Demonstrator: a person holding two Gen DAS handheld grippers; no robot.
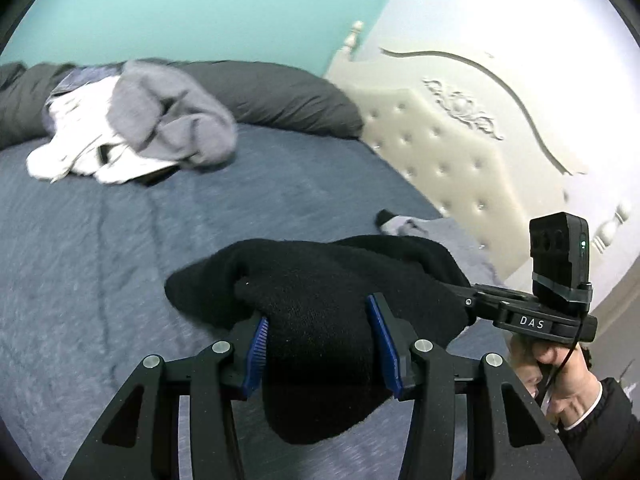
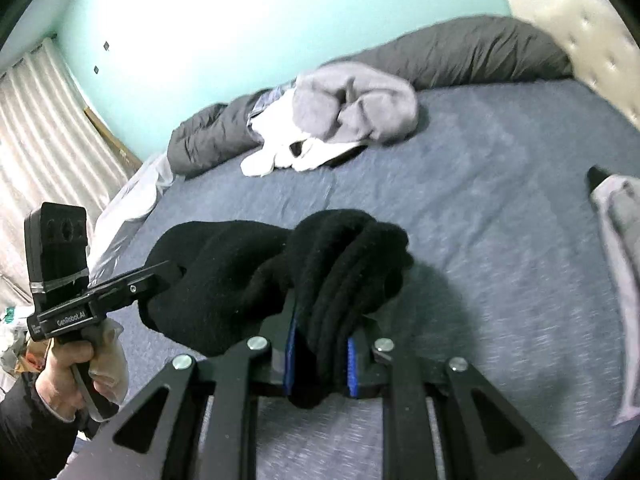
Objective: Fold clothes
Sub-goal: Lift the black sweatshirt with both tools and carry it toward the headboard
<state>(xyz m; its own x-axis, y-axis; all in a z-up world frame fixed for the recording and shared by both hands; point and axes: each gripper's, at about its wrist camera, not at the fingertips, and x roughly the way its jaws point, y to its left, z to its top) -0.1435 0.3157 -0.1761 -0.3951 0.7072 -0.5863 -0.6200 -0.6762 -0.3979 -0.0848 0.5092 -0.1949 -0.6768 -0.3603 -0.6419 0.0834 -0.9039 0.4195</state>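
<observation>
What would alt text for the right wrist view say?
The right gripper pinches a bunched black garment above a blue bed; the left gripper holds its other end. Grey and white clothes lie heaped behind.

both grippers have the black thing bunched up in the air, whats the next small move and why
Probably draw the left gripper and right gripper apart to stretch out the black garment: both are clamped on it, it hangs bunched and twisted above the blue bed cover, and it cannot be folded like that.
</observation>
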